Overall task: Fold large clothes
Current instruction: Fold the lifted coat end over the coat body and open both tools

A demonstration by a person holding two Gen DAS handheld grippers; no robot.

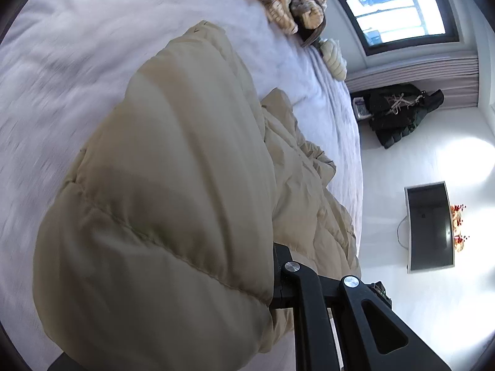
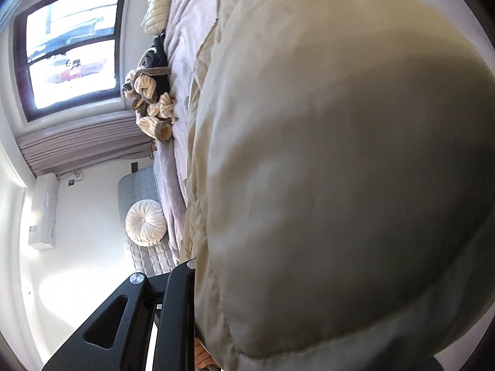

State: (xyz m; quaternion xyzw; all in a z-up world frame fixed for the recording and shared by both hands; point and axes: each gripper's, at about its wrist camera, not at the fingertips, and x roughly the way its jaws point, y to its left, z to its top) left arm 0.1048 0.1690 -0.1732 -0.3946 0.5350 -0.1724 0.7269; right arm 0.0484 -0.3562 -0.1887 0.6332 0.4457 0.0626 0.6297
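Angling downward over the lilac bedsheet (image 1: pixel 77 61), left gripper (image 1: pixel 275 281) and right gripper (image 2: pixel 193 293) each pinch the puffy, quilted beige down jacket (image 1: pixel 173 185), jaws nearly closed.

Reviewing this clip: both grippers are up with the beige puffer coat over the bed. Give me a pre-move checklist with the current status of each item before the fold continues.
1. Left hand-held gripper closed on the beige puffer coat: ok, fabric bunches at its fingers.
2. Right hand-held gripper closed on the coat: ok, fabric sits against its fingers; the tips are hidden.
3. Coat partly lifted off the bed: ok, the held end billows up to the cameras.
4. Rest of the coat lying flat: not ok, it is crumpled.
5. Landing area free: ok, the striped clothes lie at the far edge.
6. Sleeves tucked in: cannot tell.
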